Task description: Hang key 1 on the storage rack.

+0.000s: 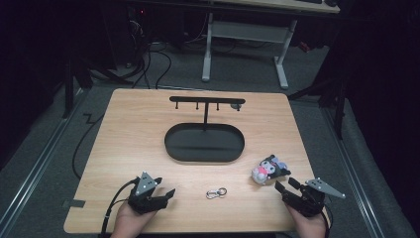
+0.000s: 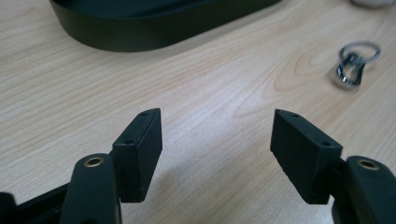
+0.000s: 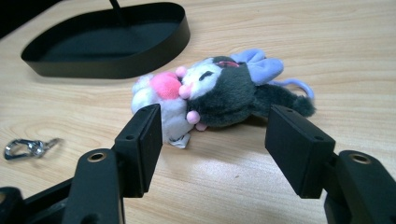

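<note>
From the high view nothing seems begun, the plush toy (image 1: 270, 169) and key clip (image 1: 216, 193) lying loose on the counter (image 1: 124, 139); the left hand-held gripper (image 2: 215, 140) gapes empty; the right hand-held gripper (image 3: 214, 140) stands released just short of the toy.

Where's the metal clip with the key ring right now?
In the high view the metal clip lies flat on the table near its front edge, between the left gripper and right gripper, in front of the black oval tray.
</note>
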{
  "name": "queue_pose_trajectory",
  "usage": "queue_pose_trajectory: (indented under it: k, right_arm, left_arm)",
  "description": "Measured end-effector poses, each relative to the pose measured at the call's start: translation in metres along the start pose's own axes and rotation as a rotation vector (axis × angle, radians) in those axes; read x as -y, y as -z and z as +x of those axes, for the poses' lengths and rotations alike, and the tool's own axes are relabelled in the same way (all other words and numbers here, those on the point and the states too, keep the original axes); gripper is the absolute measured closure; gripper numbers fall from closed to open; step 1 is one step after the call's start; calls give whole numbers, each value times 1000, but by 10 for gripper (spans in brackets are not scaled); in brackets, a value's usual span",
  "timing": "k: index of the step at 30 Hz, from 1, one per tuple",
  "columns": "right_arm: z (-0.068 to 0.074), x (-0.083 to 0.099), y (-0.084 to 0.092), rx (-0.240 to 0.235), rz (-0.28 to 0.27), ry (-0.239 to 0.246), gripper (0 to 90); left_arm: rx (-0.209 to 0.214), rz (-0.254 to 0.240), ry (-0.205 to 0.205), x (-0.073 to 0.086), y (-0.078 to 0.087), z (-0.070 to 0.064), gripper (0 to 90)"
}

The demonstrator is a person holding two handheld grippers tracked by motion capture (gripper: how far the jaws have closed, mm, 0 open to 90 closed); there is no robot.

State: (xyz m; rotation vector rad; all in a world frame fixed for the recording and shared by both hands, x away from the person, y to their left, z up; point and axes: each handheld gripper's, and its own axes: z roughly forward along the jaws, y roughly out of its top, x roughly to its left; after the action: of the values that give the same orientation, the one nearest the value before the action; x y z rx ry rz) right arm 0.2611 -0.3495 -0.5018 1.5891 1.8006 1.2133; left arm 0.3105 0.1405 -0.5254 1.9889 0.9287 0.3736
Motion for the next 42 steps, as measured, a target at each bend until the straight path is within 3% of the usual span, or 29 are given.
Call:
queue_pose_trajectory:
  k: [4, 9, 11, 14, 15, 17, 23, 31, 37, 42]
  right_arm:
    - [3, 1, -3, 12, 23, 62, 382]
    - [4, 0, -1, 21, 25, 84, 425]
    - [1, 0, 0, 23, 32, 90, 602]
    - [-4, -1, -1, 40, 54, 83, 741]
    - [-4, -1, -1, 40, 54, 83, 741]
    - [-8, -1, -4, 75, 67, 100, 900]
    - [-14, -6, -16, 109, 101, 115, 900]
    - [-19, -14, -42, 135, 151, 122, 900]
    - [-21, -22, -61, 139, 166, 151, 897]
    - [-18, -33, -80, 98, 162, 190, 893]
  left_arm:
    - [-12, -15, 5, -2, 3, 4, 343]
    - [-25, -18, 7, -3, 5, 7, 344]
    - [-29, -21, 28, -4, 10, 13, 350]
    - [-30, -29, 56, -3, 15, 21, 374]
    - [-30, -29, 56, -3, 15, 21, 406]
    - [-21, -27, 69, -1, 16, 24, 436]
    - [-34, -2, 52, 3, 14, 20, 416]
    - [-84, -24, 66, 13, 32, 22, 408]
    - [-114, -32, 88, 22, 47, 25, 408]
    - [-133, -41, 110, 31, 60, 26, 409]
